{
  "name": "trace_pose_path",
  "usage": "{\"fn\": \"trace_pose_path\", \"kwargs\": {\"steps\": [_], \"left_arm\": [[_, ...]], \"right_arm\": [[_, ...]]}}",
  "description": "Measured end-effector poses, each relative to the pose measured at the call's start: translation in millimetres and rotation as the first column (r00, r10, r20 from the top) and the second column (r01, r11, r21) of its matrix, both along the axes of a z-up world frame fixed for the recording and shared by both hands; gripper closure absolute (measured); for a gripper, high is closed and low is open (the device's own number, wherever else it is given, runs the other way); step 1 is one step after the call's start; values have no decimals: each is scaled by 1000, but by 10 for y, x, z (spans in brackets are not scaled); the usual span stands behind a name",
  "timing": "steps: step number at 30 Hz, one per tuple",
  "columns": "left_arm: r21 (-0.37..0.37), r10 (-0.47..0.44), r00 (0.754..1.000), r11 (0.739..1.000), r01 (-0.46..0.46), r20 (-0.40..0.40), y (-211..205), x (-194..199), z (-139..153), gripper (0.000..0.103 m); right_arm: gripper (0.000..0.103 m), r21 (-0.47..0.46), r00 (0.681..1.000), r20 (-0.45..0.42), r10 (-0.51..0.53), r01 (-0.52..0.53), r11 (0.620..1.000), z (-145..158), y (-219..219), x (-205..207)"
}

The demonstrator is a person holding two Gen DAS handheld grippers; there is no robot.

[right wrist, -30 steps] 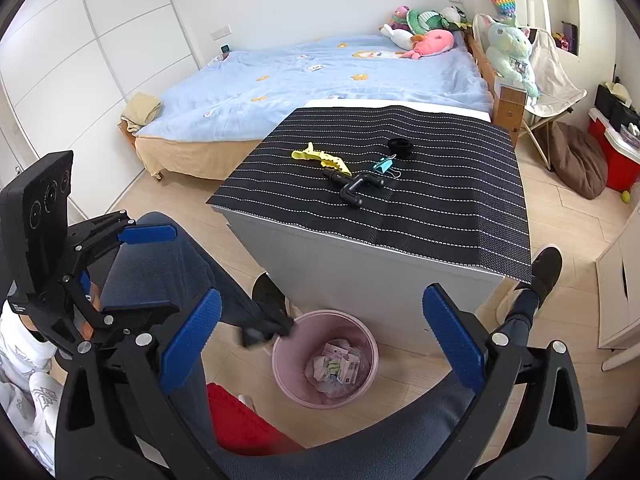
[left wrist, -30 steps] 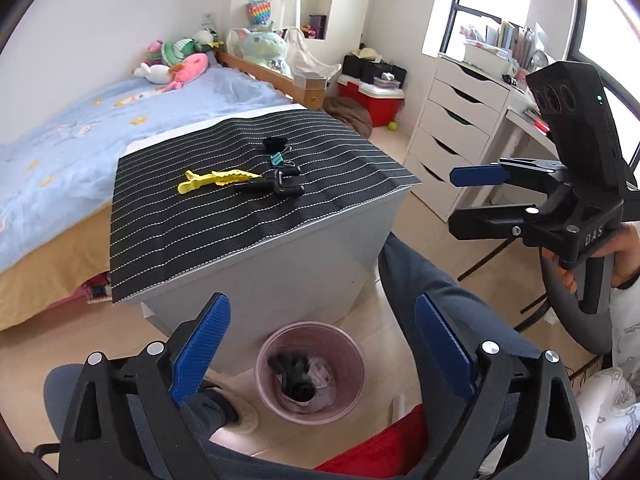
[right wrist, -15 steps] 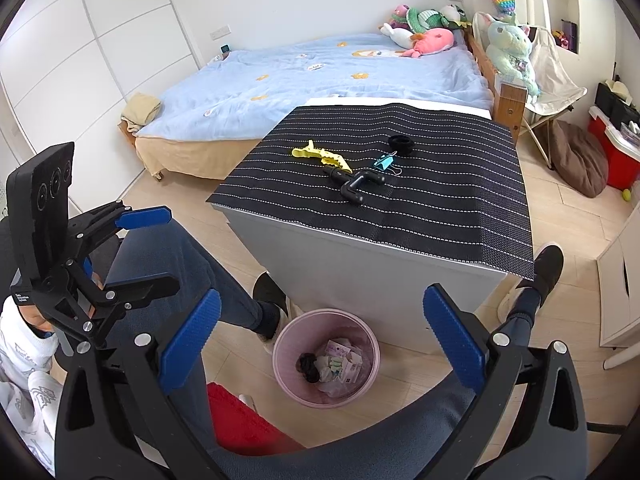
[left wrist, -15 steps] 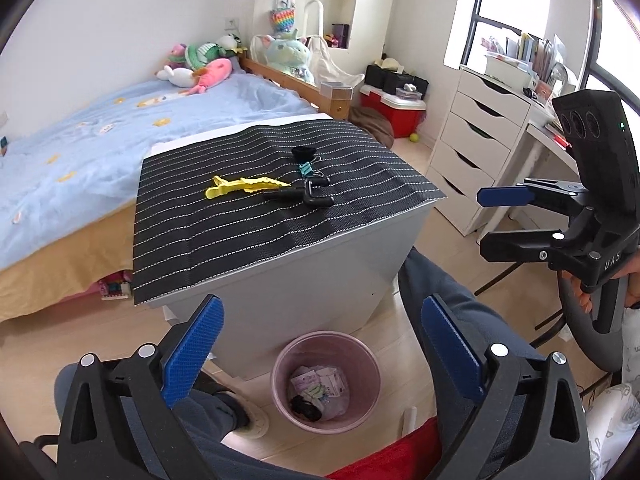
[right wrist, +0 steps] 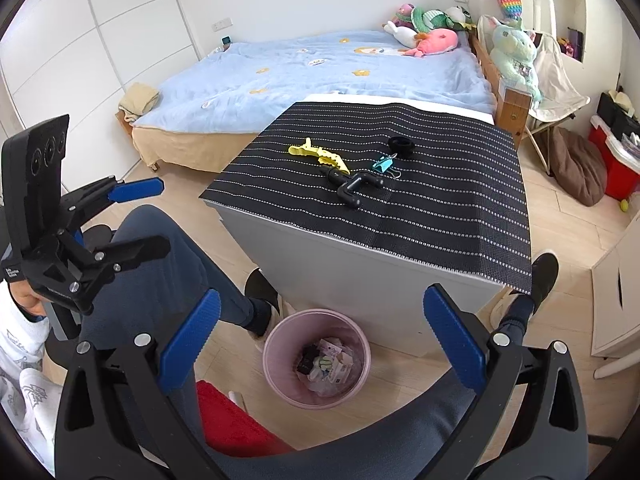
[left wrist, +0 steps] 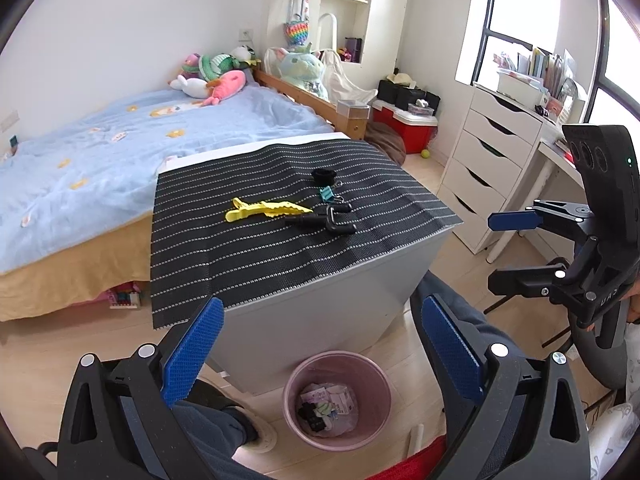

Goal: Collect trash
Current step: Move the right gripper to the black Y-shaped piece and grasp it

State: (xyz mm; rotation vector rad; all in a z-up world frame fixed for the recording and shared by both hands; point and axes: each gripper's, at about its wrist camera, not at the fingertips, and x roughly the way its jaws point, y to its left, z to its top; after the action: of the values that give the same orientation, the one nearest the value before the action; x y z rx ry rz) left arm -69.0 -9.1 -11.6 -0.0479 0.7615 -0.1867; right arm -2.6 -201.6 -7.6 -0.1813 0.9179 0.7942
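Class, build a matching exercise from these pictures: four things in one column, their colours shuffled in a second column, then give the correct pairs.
Things:
1. Waste bin on the floor
2. Long toothed clip on the striped mat
3. Binder clip on the mat
4. Cooler box by the far wall

Colours:
A. Red
B. Yellow
C. Pink
D. Teal

Pairs: 1-C, 2-B, 3-D, 4-A
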Motion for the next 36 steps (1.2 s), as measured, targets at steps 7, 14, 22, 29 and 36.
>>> {"fn": "trace_pose_path", "kwargs": {"steps": [7,14,22,29,36], "left_arm": [[-15,21,1000,1000,-21,19,91,70,42,8],[-21,33,999,999,-33,23,137,86,39,8],[-33,45,999,998,-45,17,192,95,17,8],[-42,54,998,998,-54,10,250,99,-20,8],[-63,61,998,996,-61,-2,292,108,-67,8]], "right_arm": [[3,-56,996,52,72,-69,996,62,208,197],[3,-112,988,59,141,-134,985,44,457,540],[3,-178,979,17,203,-197,964,-113,742,1026],[3,-246,959,-19,282,-278,929,-369,985,1220],[22,-320,942,-64,329,-332,887,-602,1152,1328]]}}
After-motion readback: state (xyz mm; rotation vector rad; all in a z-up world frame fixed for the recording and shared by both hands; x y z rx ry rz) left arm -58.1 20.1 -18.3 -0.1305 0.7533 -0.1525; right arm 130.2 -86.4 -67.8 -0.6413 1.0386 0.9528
